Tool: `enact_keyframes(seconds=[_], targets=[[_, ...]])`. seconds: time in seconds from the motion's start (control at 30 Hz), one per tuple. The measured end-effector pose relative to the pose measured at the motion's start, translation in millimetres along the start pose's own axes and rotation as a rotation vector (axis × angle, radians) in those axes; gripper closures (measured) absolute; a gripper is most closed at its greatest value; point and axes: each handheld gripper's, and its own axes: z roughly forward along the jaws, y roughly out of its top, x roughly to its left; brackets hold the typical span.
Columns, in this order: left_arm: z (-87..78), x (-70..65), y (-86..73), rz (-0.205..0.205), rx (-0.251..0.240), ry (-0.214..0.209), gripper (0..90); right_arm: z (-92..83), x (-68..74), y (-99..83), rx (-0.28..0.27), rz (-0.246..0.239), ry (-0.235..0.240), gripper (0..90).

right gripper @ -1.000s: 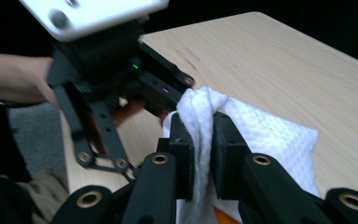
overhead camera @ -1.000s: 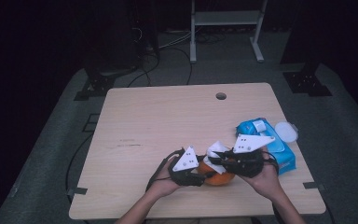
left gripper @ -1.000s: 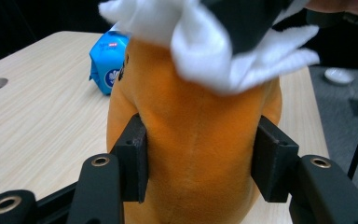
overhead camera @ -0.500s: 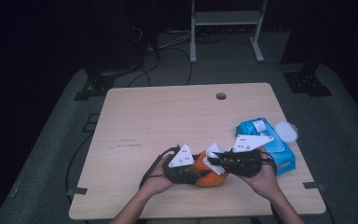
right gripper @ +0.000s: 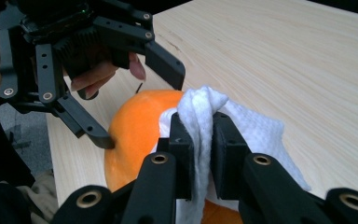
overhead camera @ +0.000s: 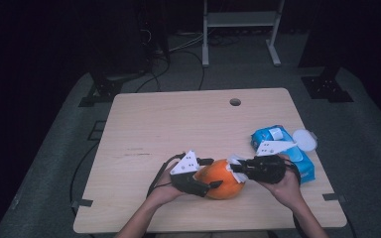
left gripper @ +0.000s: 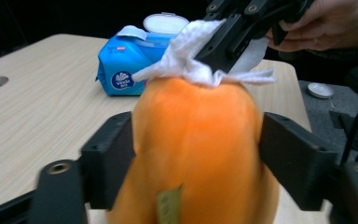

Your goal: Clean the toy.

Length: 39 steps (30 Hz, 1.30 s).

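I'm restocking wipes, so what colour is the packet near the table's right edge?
Blue, with a white flip lid; the wipes packet shows best in the left gripper view.

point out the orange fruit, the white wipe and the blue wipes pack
orange fruit (left gripper: pixel 200 140), left gripper view, front skin
white wipe (right gripper: pixel 200 114), right gripper view, pinched fold
blue wipes pack (overhead camera: pixel 278 141), high view, top face

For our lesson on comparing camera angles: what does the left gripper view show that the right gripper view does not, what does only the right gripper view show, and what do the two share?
Only the left gripper view: the blue wipes pack with its round white lid flipped open, standing on the table behind the orange fruit.

Only the right gripper view: the left gripper, its jaws either side of the fruit and just opening, with fingers on its body.

Both: the orange fruit, the white wipe pinched by the right gripper, and the wooden table.
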Motion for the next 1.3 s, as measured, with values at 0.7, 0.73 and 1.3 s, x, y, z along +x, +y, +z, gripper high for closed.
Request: enact_keyframes(seconds=[0.7, 0.73, 1.3], targets=[[12.7, 15.1, -35.2, -0.058, -0.018, -0.100, 11.5, -6.5, -18.8, -10.4, 0.007, 0.063, -0.011, 78.7], [14.2, 13.7, -35.2, -0.053, -0.016, -0.098, 10.9, -6.2, -18.9, -10.4, 0.009, 0.065, -0.011, 78.7], [-0.9, 0.3, -5.1, 0.034, 0.154, 0.080, 41.1, -3.9, -18.6, -8.9, -0.014, 0.083, -0.018, 79.0]])
